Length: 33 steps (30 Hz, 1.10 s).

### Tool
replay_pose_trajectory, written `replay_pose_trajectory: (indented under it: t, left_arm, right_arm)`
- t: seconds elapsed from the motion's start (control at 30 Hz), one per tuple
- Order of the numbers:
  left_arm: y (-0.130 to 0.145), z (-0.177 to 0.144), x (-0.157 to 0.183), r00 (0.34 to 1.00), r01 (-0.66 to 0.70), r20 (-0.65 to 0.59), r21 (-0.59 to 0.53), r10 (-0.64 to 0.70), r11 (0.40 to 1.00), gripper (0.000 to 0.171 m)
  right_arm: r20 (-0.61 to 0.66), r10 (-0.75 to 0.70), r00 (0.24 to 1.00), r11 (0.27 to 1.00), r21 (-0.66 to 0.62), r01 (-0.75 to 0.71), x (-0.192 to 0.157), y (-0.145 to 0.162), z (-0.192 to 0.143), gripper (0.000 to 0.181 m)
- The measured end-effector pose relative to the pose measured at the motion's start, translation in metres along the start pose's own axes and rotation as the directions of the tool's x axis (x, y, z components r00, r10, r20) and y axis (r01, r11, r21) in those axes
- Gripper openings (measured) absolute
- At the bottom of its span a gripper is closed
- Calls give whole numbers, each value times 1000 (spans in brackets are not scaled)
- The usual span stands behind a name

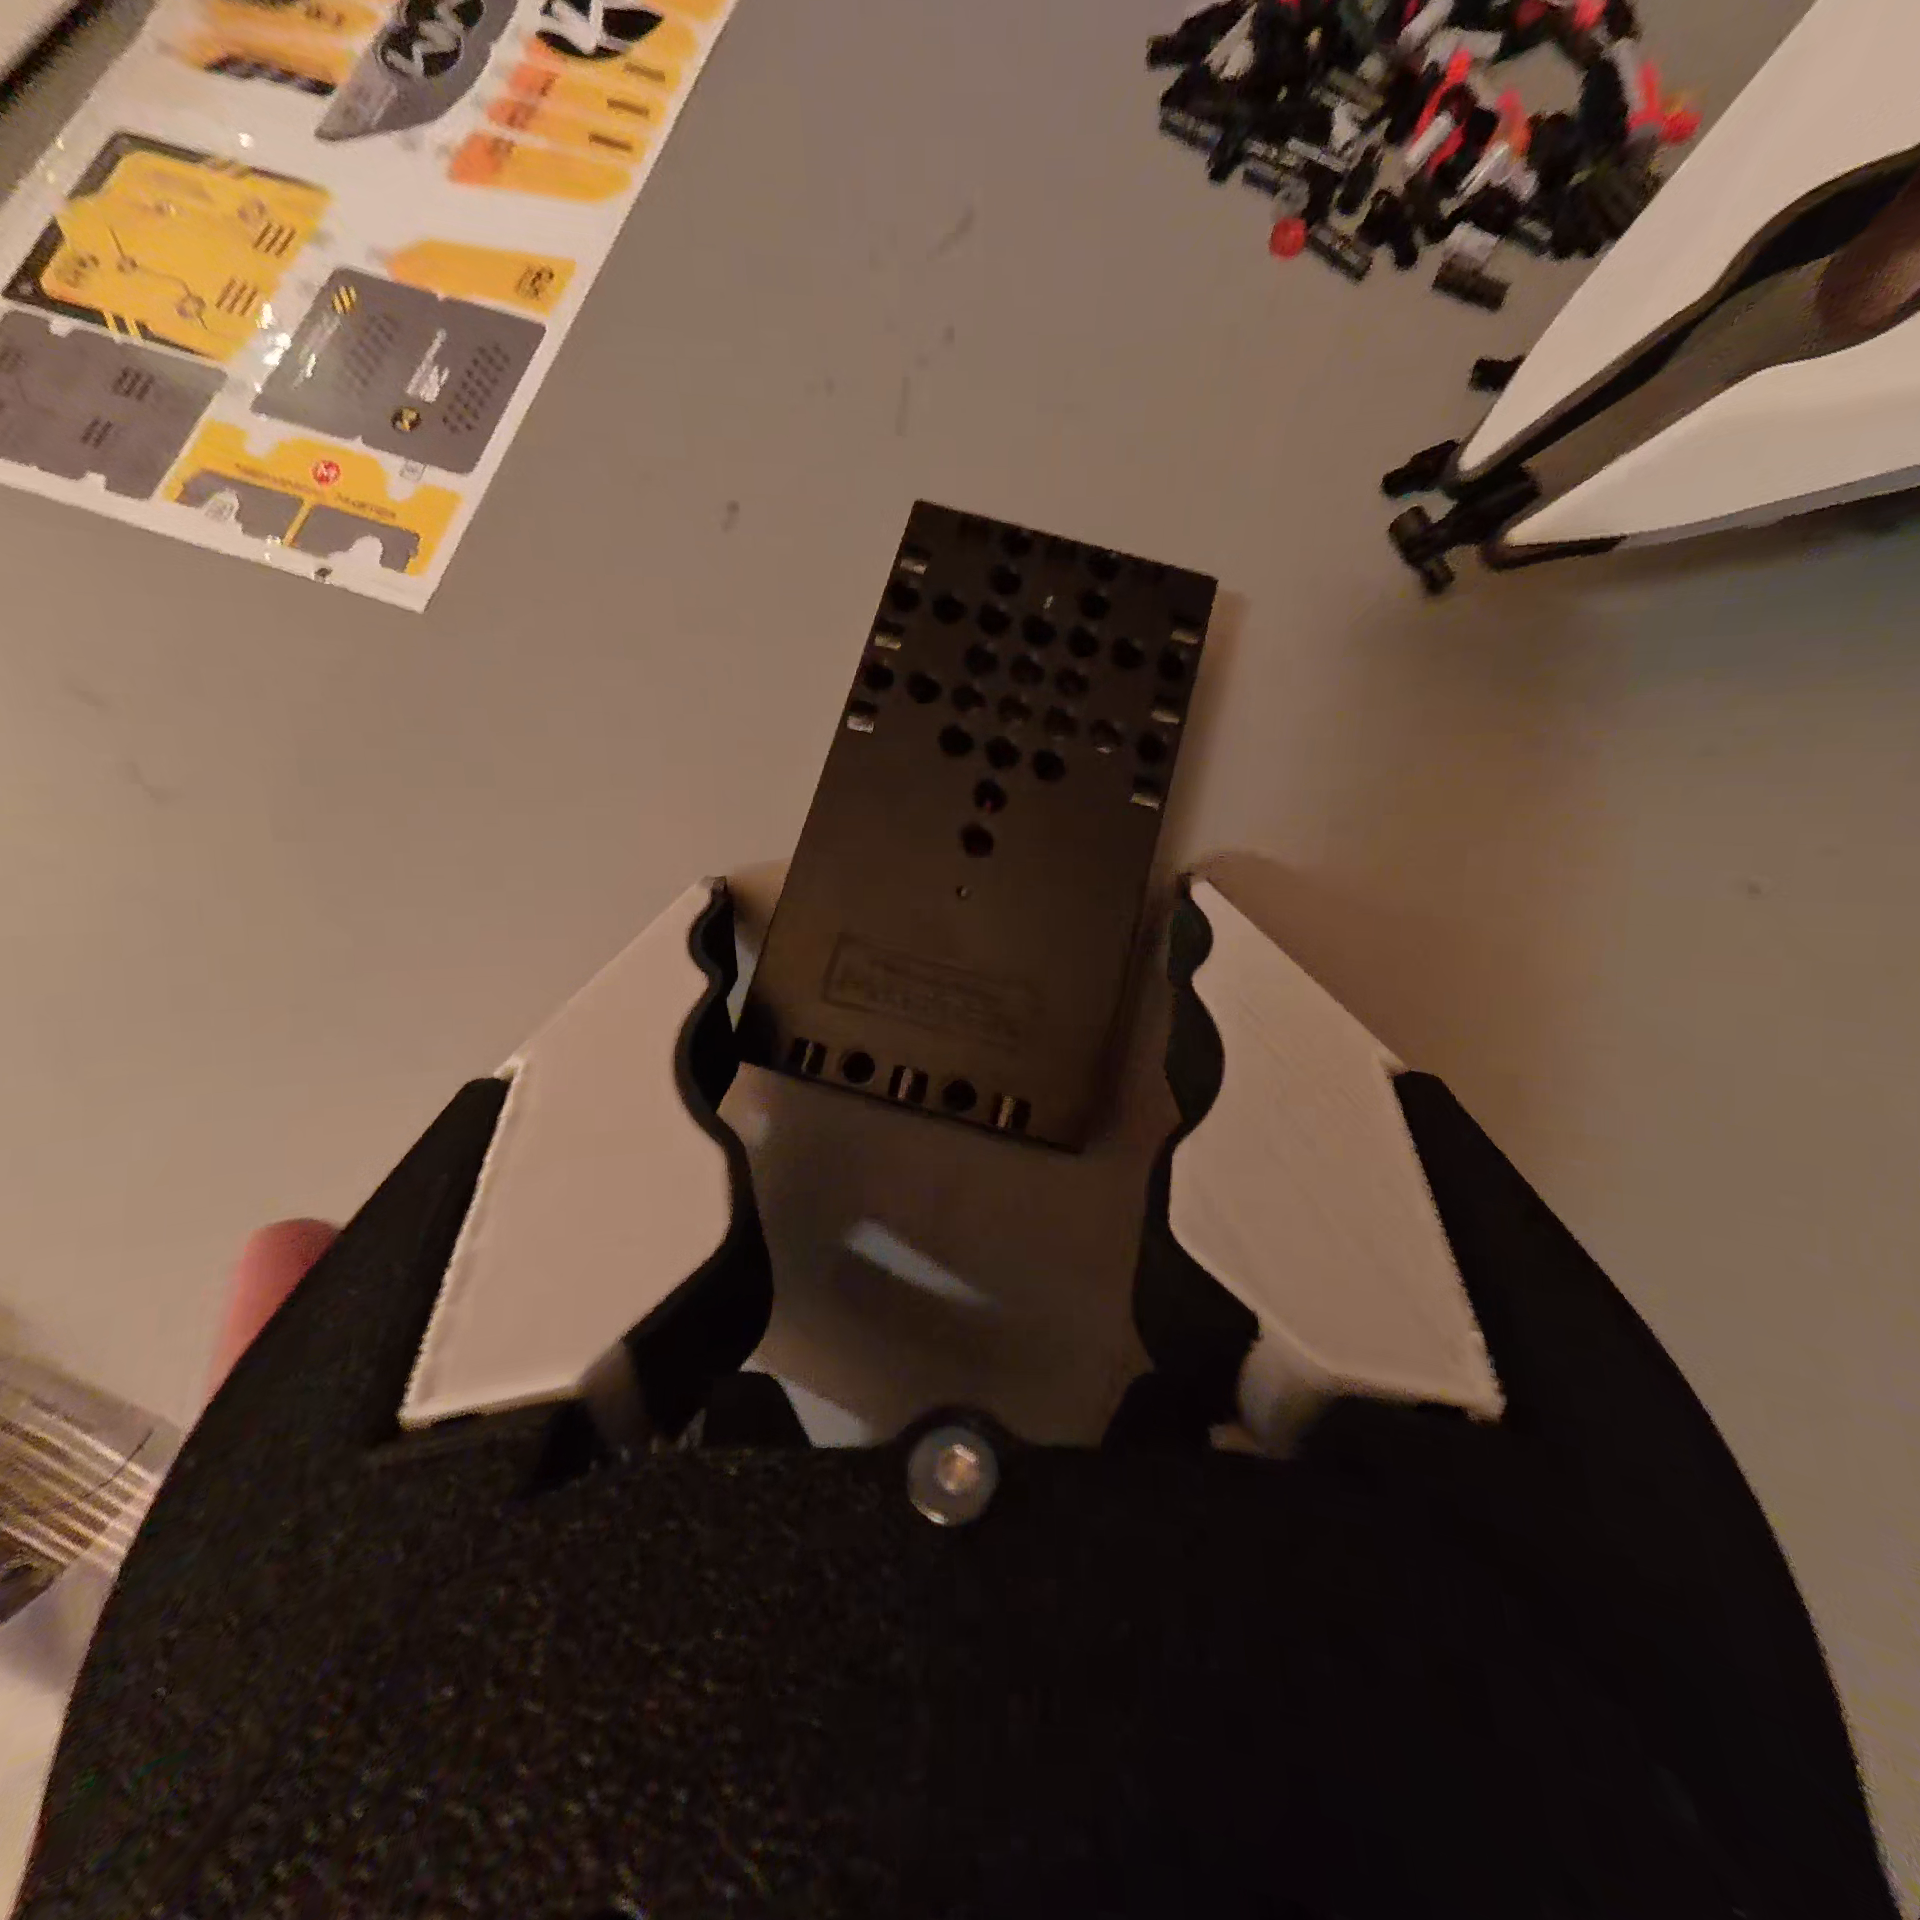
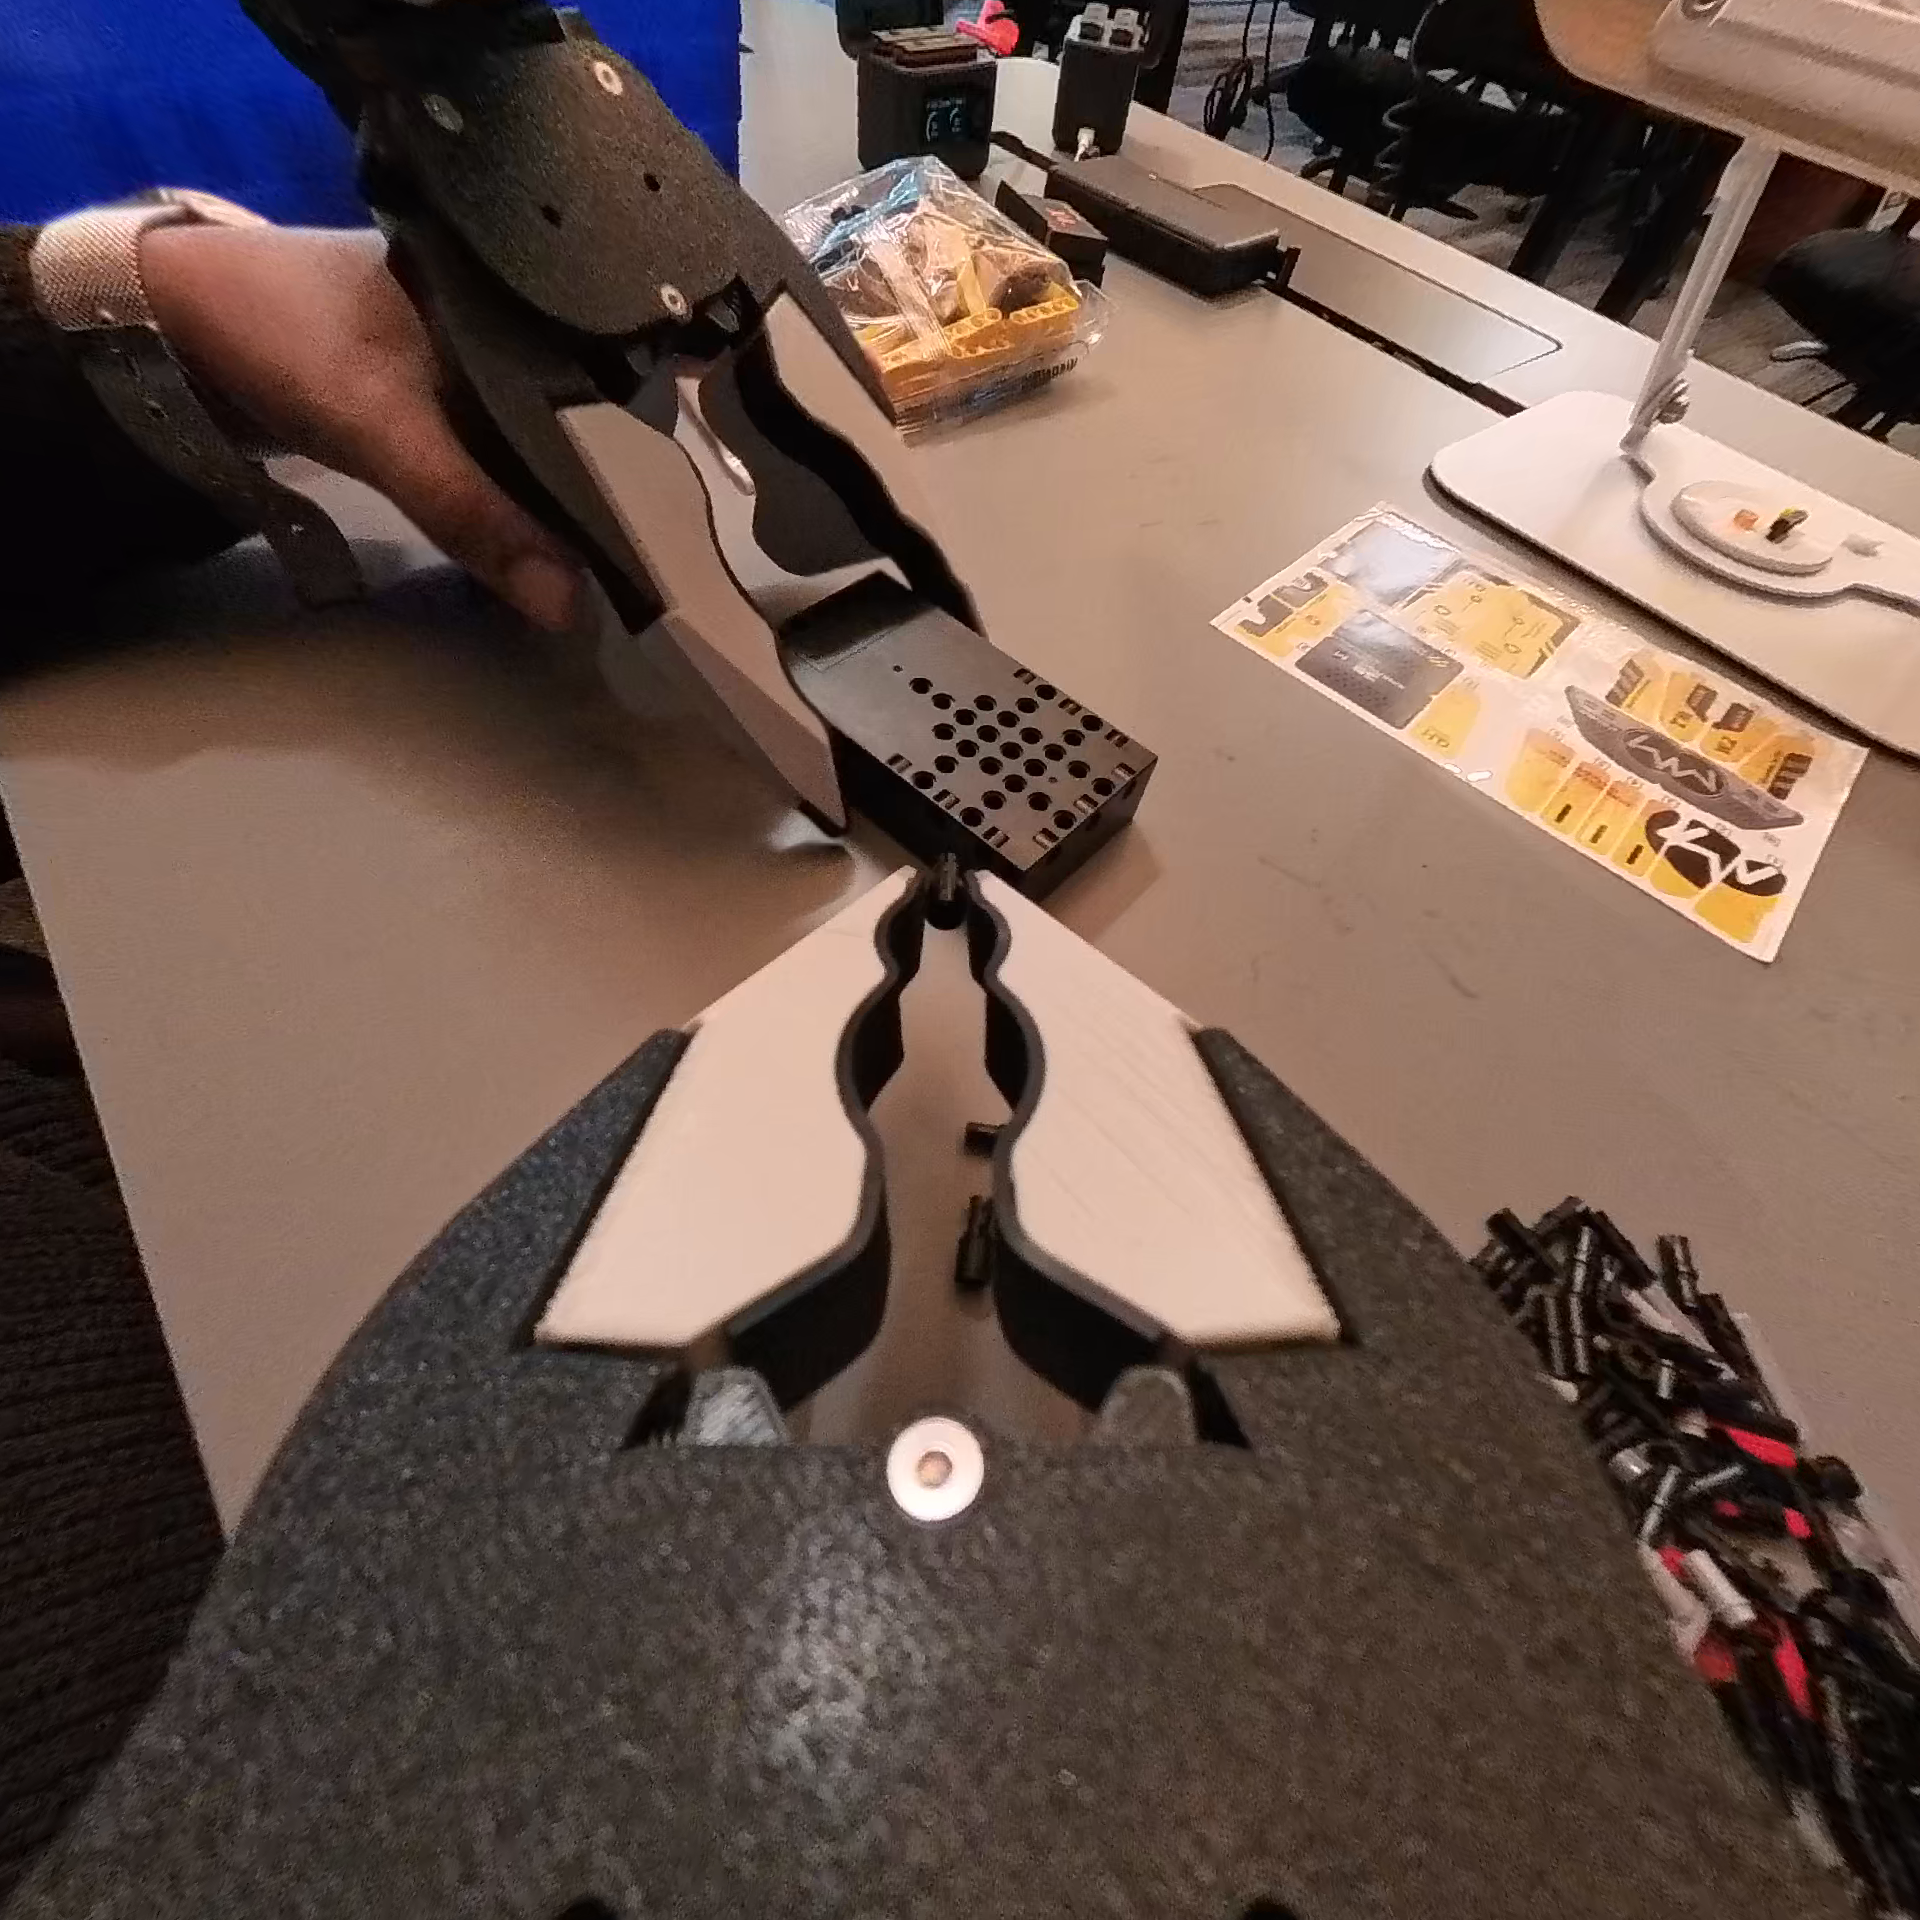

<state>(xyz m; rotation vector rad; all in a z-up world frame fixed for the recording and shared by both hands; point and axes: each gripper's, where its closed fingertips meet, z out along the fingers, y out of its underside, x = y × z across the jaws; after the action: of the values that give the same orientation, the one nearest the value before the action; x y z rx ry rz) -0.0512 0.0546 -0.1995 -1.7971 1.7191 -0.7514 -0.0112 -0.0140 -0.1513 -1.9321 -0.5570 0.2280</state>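
The right hand-held gripper (image 2: 943, 891) pinches a small black pin (image 2: 945, 878) between nearly closed fingers. The left hand-held gripper (image 1: 956, 904) clamps a perforated black block (image 1: 1023, 748) resting on the grey worktop (image 1: 623, 779).

The block (image 1: 997, 821) lies flat on the table (image 1: 727, 364). The left gripper (image 1: 956, 904) straddles the block's near end, one finger on each side. The right gripper (image 2: 943, 883) sits just before the block's opposite end, with a pin (image 2: 945, 896) between its fingertips, near the block's end face. Seen from the right gripper: the sticker sheet (image 2: 1538, 727) lies right of the block; the parts bag (image 2: 956, 301) lies behind it; the lamp base (image 2: 1683, 540) stands beyond the sheet; the parts pile (image 2: 1714, 1475) lies nearer and to the right.
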Motion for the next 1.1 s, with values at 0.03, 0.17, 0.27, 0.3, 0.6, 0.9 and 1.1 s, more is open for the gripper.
replay_pose_trajectory:
  t: [0.03, 0.17, 0.27, 0.3, 0.6, 0.9, 1.1]
  left_arm:
    - [-2, 0, 1, 1000, 1, -7, 9, -1, 1000, 83]
    - [-2, -3, -1, 996, 78, -46, 18, -77, 997, 71]
    - [-7, -7, -2, 974, 212, -88, 29, -208, 977, 70]
    - [-7, -7, -1, 970, 231, -87, 28, -228, 972, 70]
    - [-19, -3, 18, 922, 365, -164, 59, -351, 929, 68]
    - [-23, -3, 18, 885, 446, -188, 80, -426, 891, 68]
    - [-23, -3, 18, 880, 456, -191, 81, -435, 887, 68]
  right_arm:
    - [-2, 2, 1000, 1000, -2, -2, 0, 0, 0, 8]
    - [-19, 13, 1000, 1000, -9, -13, 3, 2, 0, 8]
    - [-44, 28, 999, 1000, -10, -29, 7, 1, -1, 8]
    - [-56, 35, 998, 999, -8, -35, 9, 1, -1, 8]
    - [-169, -22, 985, 999, -45, 15, 28, 1, 4, 8]
    - [-252, -173, 952, 983, -104, 151, 30, 0, 12, 7]
    - [-254, -164, 953, 985, -98, 143, 32, -4, 14, 7]
